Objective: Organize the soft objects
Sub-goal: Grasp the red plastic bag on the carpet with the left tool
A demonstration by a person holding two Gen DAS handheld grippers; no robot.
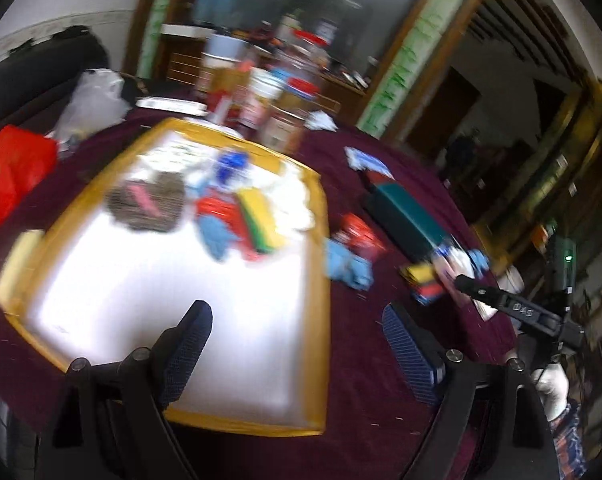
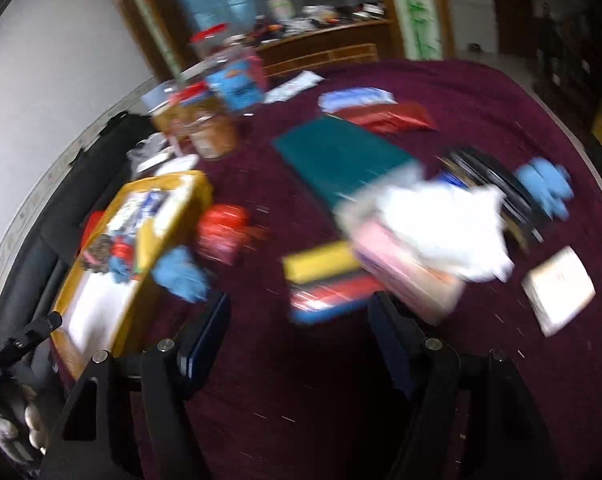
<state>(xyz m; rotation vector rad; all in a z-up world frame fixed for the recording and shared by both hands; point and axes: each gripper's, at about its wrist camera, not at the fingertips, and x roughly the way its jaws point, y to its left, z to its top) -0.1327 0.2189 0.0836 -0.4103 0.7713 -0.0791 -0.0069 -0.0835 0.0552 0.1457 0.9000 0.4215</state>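
Observation:
A yellow-rimmed white tray (image 1: 319, 216) lies on the maroon table and holds a brown scrubber (image 1: 145, 202), a yellow sponge (image 1: 259, 214), white cloth (image 1: 293, 200) and blue and red soft items. My left gripper (image 1: 297, 336) is open and empty above the tray's near end. A blue glove (image 1: 347, 266) and a red packet (image 1: 359, 234) lie just right of the tray. My right gripper (image 2: 299, 340) is open and empty near a yellow, red and blue sponge stack (image 2: 325, 280), a pink pack (image 2: 405, 268) and a white cloth (image 2: 441, 232). Both views are blurred.
A teal box (image 2: 337, 156), a blue glove (image 2: 545, 184), a black round object (image 2: 485, 172), a white box (image 2: 559, 290) and a red pouch (image 2: 393, 116) lie on the table. Jars (image 1: 281, 112) stand behind the tray. A red bag (image 1: 9, 172) sits far left.

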